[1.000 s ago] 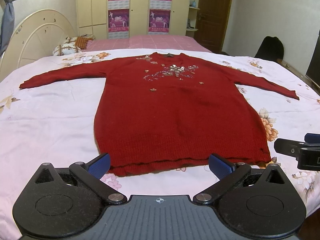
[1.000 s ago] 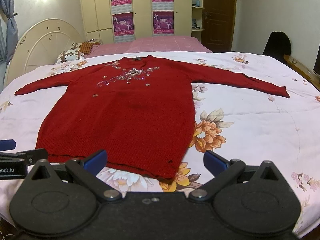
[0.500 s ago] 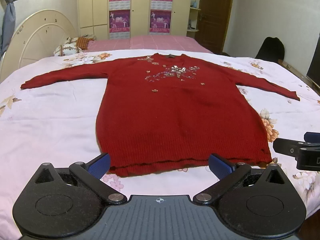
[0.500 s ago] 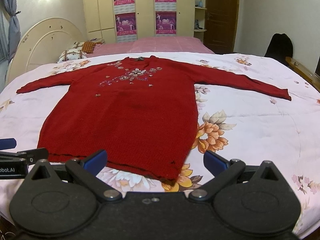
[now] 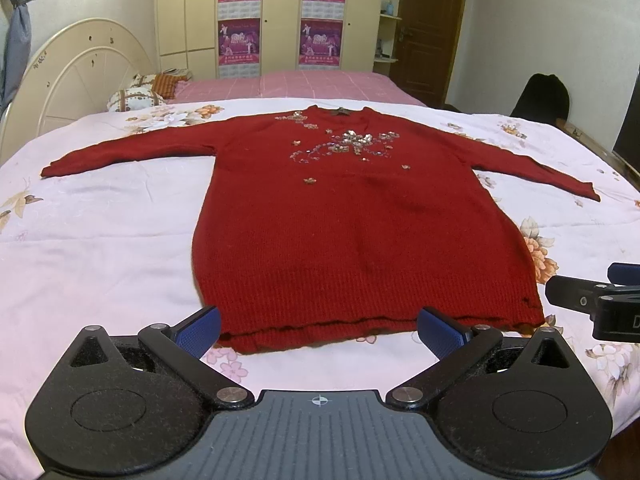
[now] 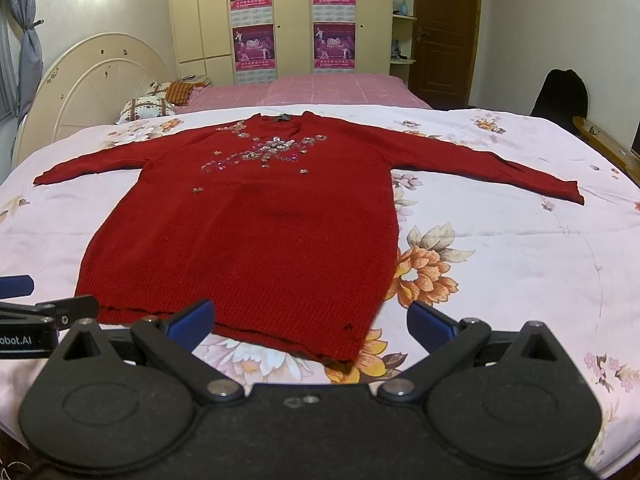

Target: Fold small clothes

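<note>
A long red knit sweater (image 5: pixel 360 232) (image 6: pixel 256 240) with sequin flowers on the chest lies flat and face up on the bed, both sleeves spread out sideways, hem toward me. My left gripper (image 5: pixel 320 330) hovers open just before the hem's left half, nothing between its blue pads. My right gripper (image 6: pixel 312 326) stands open over the hem's right corner, also empty. Each gripper shows at the edge of the other's view: the right one (image 5: pixel 592 300), the left one (image 6: pixel 36 312).
The bed has a pale pink floral cover (image 5: pixel 100 240) (image 6: pixel 520 264). Behind it stand a cream headboard (image 5: pixel 80 76), patterned pillows (image 5: pixel 136 98), a pink-covered bed (image 6: pixel 320 88), wardrobes with posters, a brown door, and a black bag (image 6: pixel 560 92) at the right.
Both views have shifted slightly; the sweater sits a little farther up and left in the right wrist view. The sweater itself has not moved, and both grippers stay open.
</note>
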`<state>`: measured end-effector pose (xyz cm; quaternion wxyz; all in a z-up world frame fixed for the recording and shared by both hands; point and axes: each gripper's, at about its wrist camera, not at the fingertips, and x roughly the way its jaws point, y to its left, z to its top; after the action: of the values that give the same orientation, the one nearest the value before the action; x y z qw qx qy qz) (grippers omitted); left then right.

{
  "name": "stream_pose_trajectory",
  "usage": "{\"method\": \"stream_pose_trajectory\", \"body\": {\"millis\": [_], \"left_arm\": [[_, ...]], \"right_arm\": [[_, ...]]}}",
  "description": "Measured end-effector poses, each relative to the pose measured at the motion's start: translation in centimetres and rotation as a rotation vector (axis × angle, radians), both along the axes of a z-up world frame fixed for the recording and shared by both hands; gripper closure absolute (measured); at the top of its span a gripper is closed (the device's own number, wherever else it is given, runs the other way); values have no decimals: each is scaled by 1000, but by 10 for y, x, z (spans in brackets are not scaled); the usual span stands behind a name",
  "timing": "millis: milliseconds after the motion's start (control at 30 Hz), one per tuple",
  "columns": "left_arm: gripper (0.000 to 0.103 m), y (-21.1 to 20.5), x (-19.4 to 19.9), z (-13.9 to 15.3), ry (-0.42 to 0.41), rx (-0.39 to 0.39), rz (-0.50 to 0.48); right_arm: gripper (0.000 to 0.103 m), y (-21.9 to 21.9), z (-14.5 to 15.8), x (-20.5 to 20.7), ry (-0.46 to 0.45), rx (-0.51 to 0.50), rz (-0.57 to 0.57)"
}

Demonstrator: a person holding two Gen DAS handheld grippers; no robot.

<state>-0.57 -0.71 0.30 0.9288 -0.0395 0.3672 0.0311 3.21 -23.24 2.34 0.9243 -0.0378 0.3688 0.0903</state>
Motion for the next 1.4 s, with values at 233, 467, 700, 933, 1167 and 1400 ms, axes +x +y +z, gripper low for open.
{"method": "stream_pose_trajectory", "body": {"millis": [233,467,700,933,1167,1400], "left_arm": [[0,0,1,0,0,-2,1],[0,0,2,0,5,3,-1],[0,-2,3,0,8,6,0],[0,-2,10,0,10,5,-6],[0,15,45,6,-28,-53,14],[0,30,109,9,-104,-26,26]], "right_arm": [[1,0,0,0,0,-1,0],[1,0,0,1,3,-3,0],[1,-1,-1,1,4,0,0],[1,-7,-3,3,2,4,-9],[1,-32,1,28,-26,35,-79],[2,-98,5,91,-103,118,-246]]}}
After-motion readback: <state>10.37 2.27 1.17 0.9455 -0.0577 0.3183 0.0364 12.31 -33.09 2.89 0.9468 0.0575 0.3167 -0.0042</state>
